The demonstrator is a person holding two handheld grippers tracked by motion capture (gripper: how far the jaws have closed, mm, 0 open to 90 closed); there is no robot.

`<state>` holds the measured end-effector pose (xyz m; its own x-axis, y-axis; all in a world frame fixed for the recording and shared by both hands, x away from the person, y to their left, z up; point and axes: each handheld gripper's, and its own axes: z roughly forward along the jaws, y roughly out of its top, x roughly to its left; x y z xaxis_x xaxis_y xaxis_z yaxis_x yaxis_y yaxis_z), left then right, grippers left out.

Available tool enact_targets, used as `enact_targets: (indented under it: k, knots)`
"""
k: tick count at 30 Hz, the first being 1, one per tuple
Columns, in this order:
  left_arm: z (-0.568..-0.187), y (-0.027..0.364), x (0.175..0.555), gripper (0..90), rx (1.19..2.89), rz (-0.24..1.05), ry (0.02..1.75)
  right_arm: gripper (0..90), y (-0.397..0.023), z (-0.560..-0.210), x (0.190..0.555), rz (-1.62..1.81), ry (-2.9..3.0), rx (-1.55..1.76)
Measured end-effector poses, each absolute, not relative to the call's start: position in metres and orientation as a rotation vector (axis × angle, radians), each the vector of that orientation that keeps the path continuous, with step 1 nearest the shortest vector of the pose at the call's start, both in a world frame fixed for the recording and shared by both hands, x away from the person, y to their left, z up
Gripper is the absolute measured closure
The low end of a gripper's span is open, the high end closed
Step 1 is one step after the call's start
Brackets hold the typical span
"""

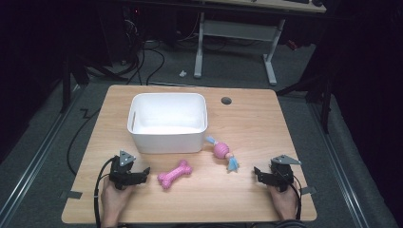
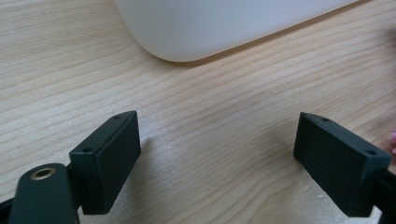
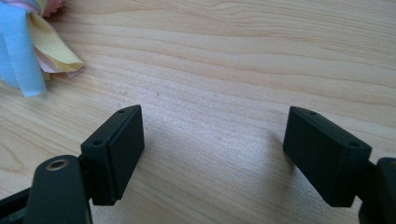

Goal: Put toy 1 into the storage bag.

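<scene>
Looking down from the high view, you have both grippers resting low on the worktop [image 1: 247, 118] near its front edge, each spread wide and holding nothing. Your left gripper [image 1: 142, 173] sits at about 8 o'clock of the worktop, and the pink bone toy [image 1: 175, 174] lies just beside it, toward 3 o'clock from its fingers. The bone's long axis runs from 8 o'clock up to 2 o'clock, so its lower knob end is the one turned toward you. Your right gripper [image 1: 259, 173] sits at about 4 o'clock of the worktop; the pink ball toy with blue tassels [image 1: 222, 152] lies toward 10 o'clock from it, near but clearly apart. The white bin [image 1: 167, 122] stands behind both toys, at 12 o'clock from the bone. I judge the left hand the nearer one for the bone, the right for the tasselled toy.

In the left gripper view, your left fingers [image 2: 107, 163] stand released over bare wood, with the rounded corner of the bin at 12 o'clock and a sliver of pink at the 3 o'clock edge.

In the right gripper view, your right fingers [image 3: 114, 156] are likewise released over bare wood, and the toy's blue and yellow tassels [image 3: 28, 51] lie off at 10 o'clock.
</scene>
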<state>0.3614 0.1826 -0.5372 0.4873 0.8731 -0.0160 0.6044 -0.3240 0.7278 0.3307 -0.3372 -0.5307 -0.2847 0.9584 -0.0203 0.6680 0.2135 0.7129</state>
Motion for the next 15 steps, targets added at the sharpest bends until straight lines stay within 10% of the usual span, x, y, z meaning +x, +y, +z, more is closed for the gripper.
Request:
enact_targets:
  k: [15]
  knots:
    - [-0.5371,0.1822,0.3614,15.1,2.044,0.507,1.224,20.9,-0.3366,-0.5306,0.3301,0.831,2.024,1.511]
